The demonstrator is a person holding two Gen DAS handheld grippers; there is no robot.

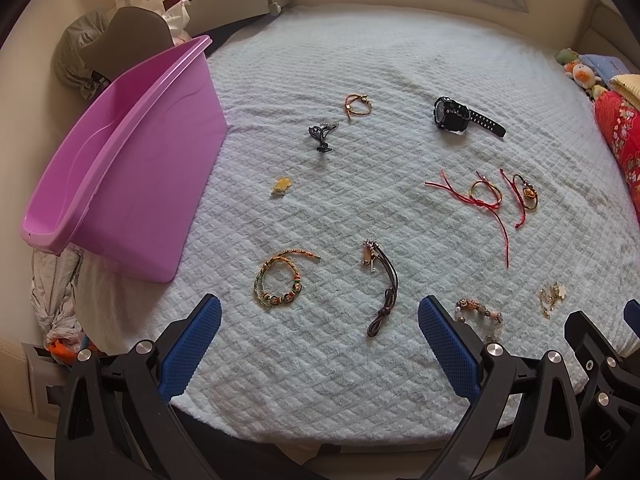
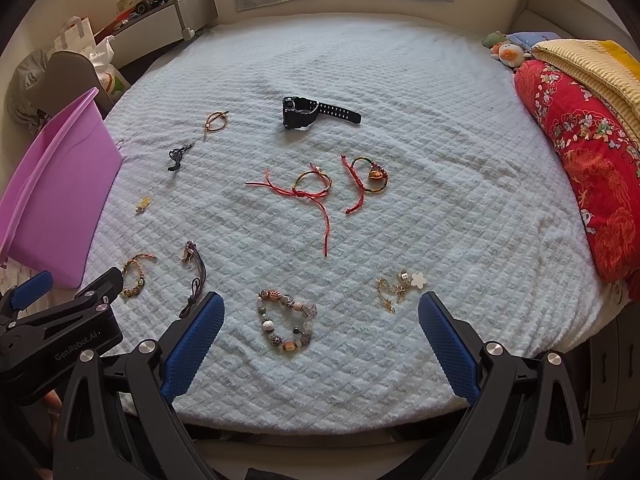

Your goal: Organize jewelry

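Jewelry lies scattered on a pale blue quilted bed. A pink plastic bin [image 1: 132,168] stands tilted at the left edge. My left gripper [image 1: 320,324] is open and empty above the near edge, between a woven beaded bracelet [image 1: 278,282] and a brown cord bracelet [image 1: 382,280]. My right gripper [image 2: 320,324] is open and empty too, with a chunky bead bracelet [image 2: 286,322] between its fingers' line and a gold flower chain [image 2: 400,286] just ahead. Farther off lie a black watch [image 2: 312,114], red string bracelets [image 2: 308,186], a dark cord [image 1: 320,136] and a yellow charm [image 1: 281,186].
A red patterned quilt [image 2: 588,168] and yellow blanket [image 2: 584,60] are piled at the right, with plush toys [image 2: 508,52] behind. Bags and a shelf stand past the bed's far left. The left gripper's body [image 2: 60,328] shows at the lower left of the right wrist view.
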